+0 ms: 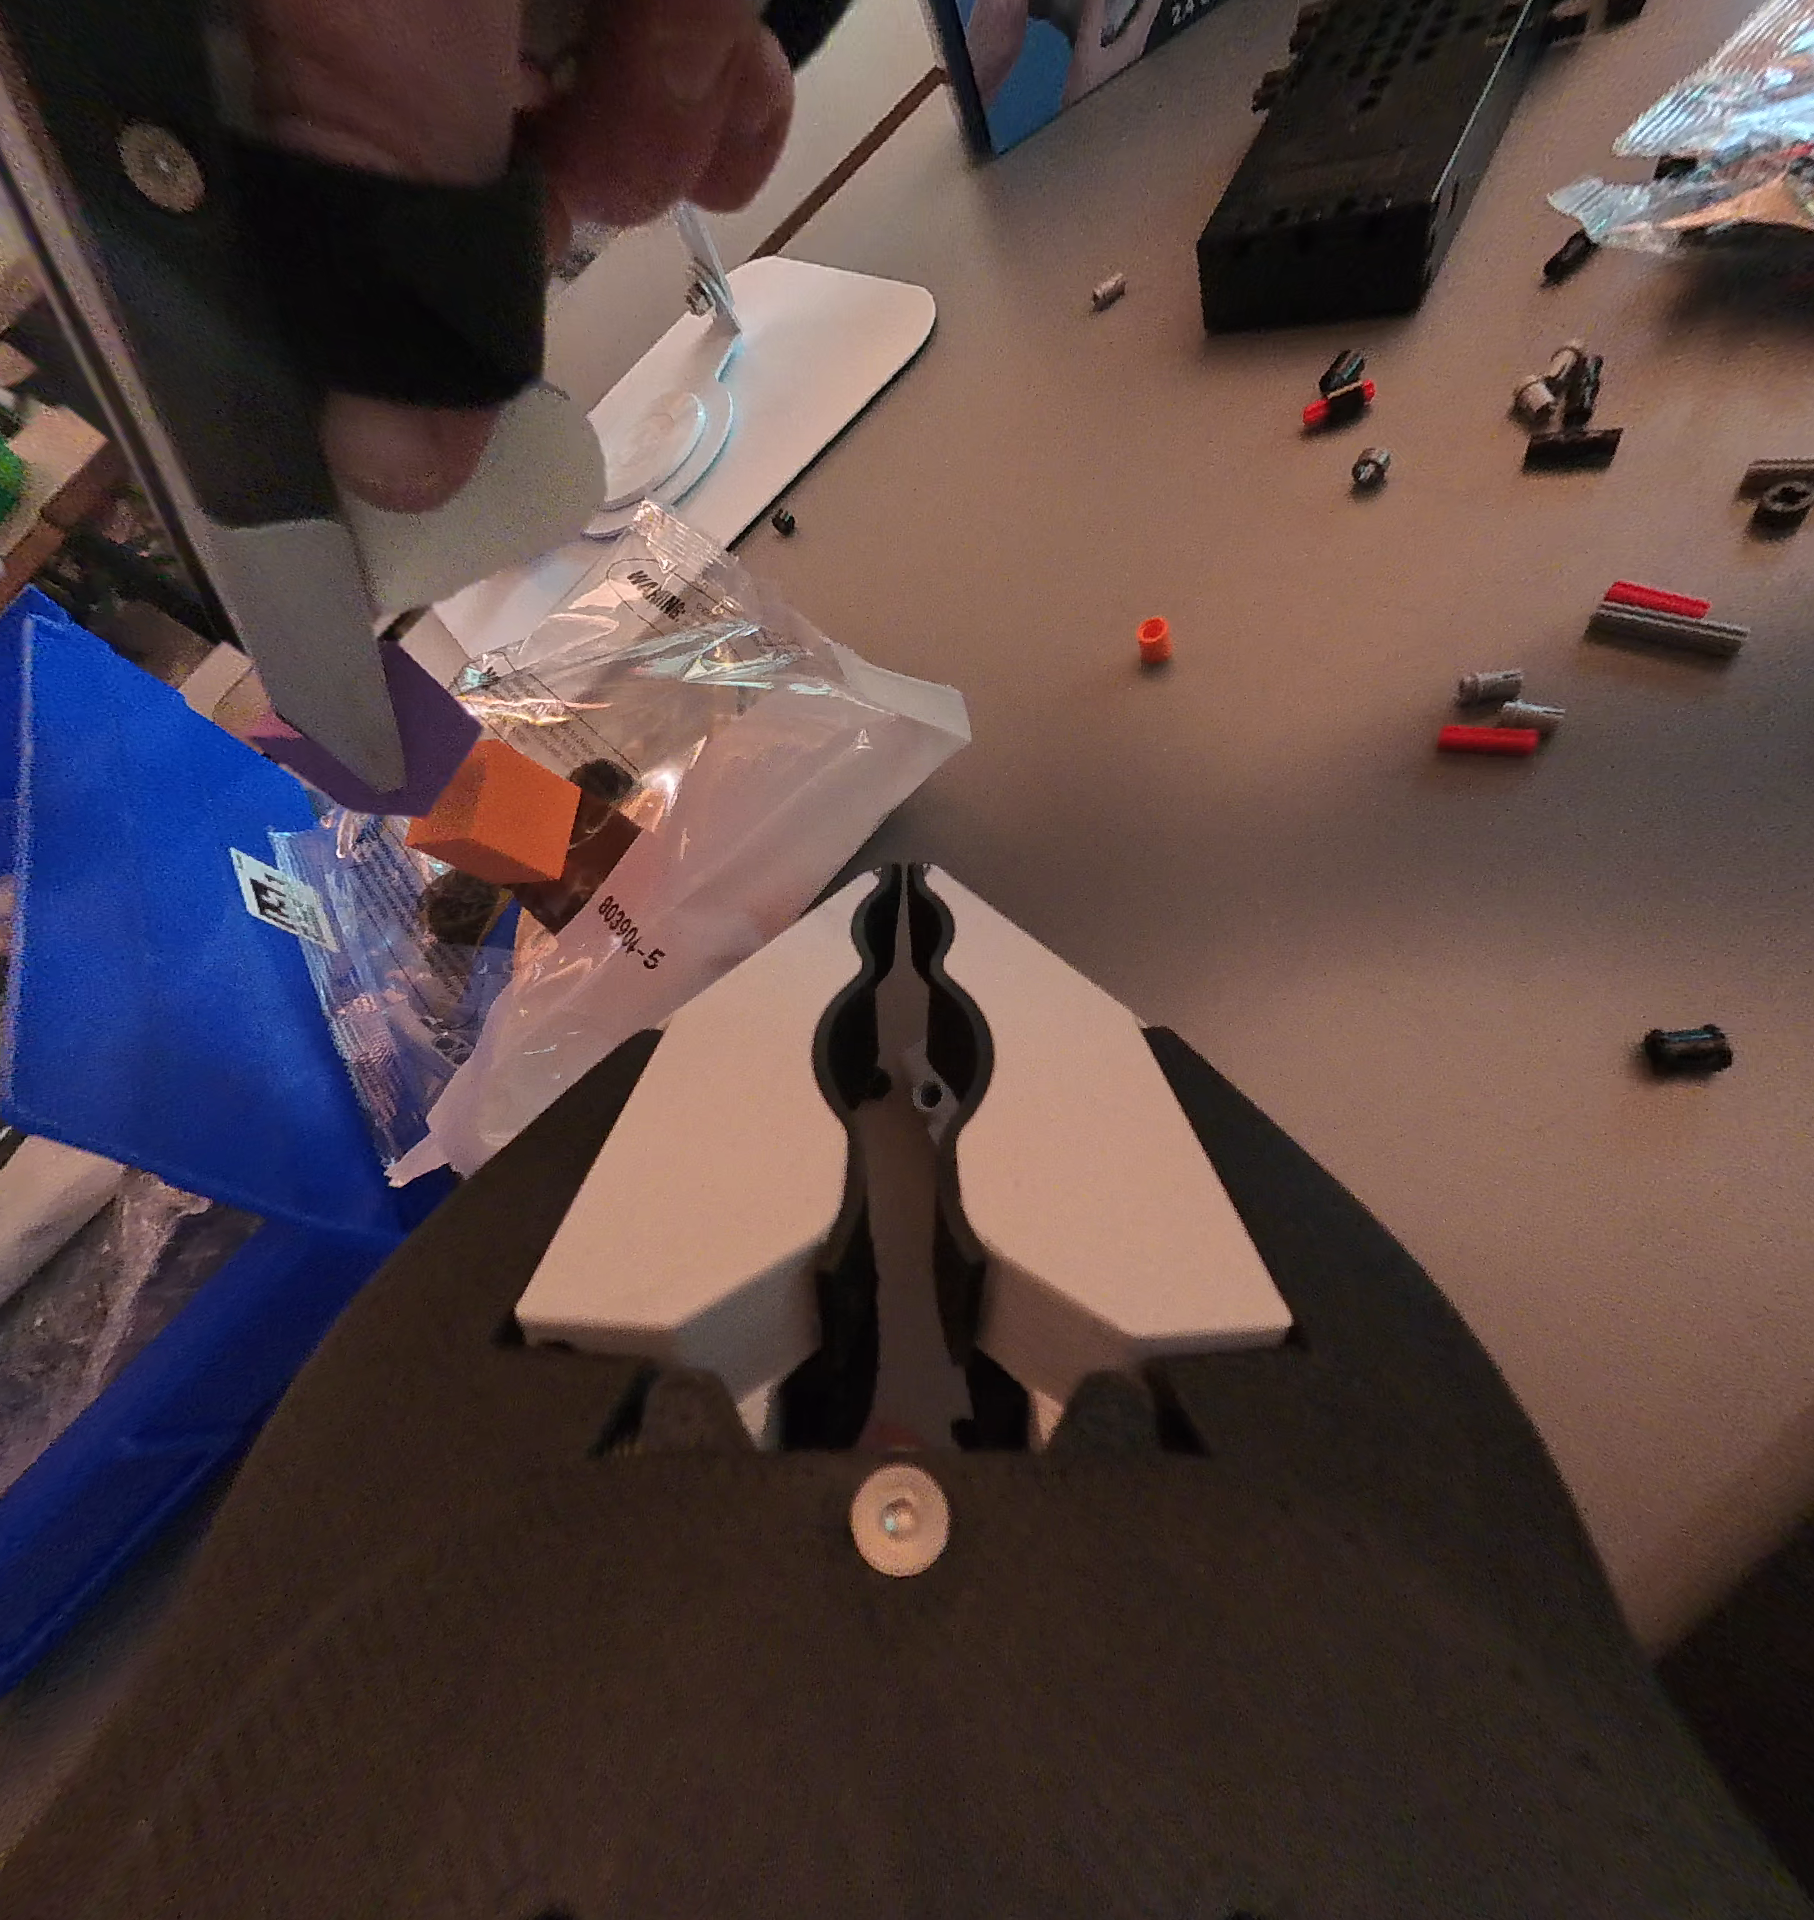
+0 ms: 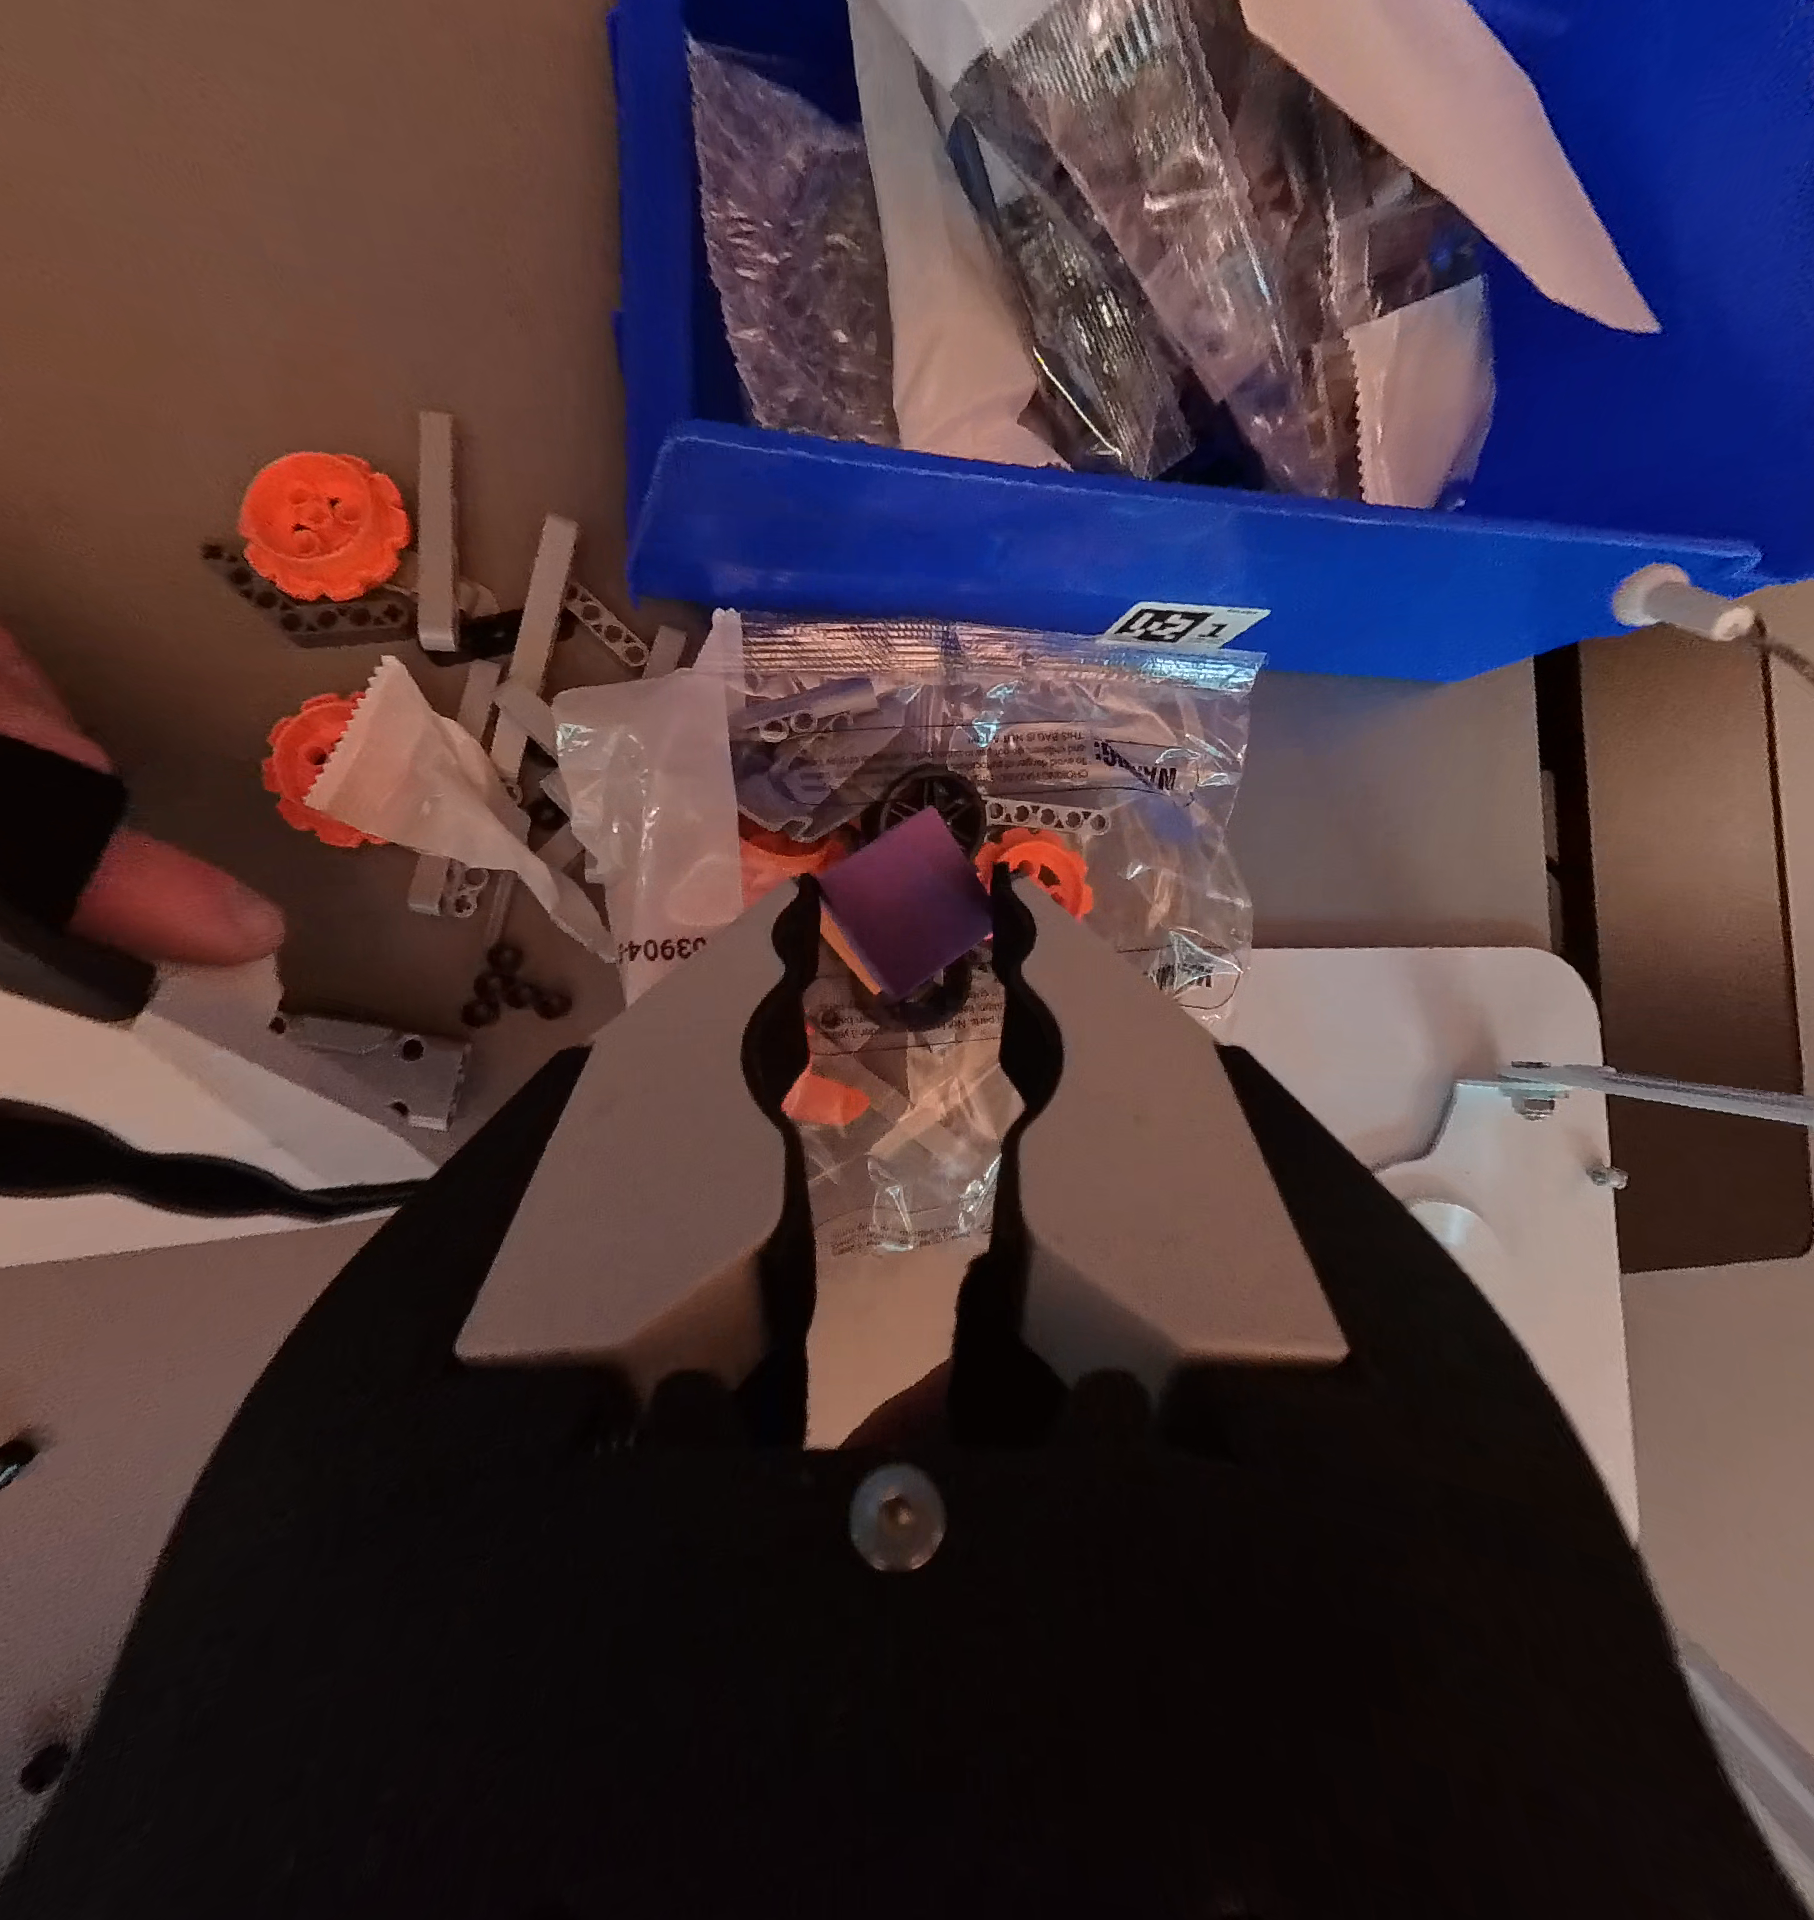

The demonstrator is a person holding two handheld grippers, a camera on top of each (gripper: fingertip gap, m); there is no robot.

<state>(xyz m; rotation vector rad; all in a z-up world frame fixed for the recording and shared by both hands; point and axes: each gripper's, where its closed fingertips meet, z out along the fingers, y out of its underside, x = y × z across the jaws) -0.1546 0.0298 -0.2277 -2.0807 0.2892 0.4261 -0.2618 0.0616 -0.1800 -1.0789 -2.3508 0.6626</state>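
Note:
My right gripper is shut on a small purple block with an orange layer under it. It holds the block just above a clear plastic bag of orange and grey building pieces. In the left wrist view the right gripper's grey fingers come down from the upper left, with the purple block and its orange part over the bag. My left gripper is shut, with nothing visible between its jaws. Its tips sit right at the bag's near edge; I cannot tell whether they touch it.
A blue bin full of more bags stands behind the bag; it also shows in the left wrist view. Orange gears and grey beams lie loose. A black brick assembly, an orange bush, small pins and a white stand base lie on the table.

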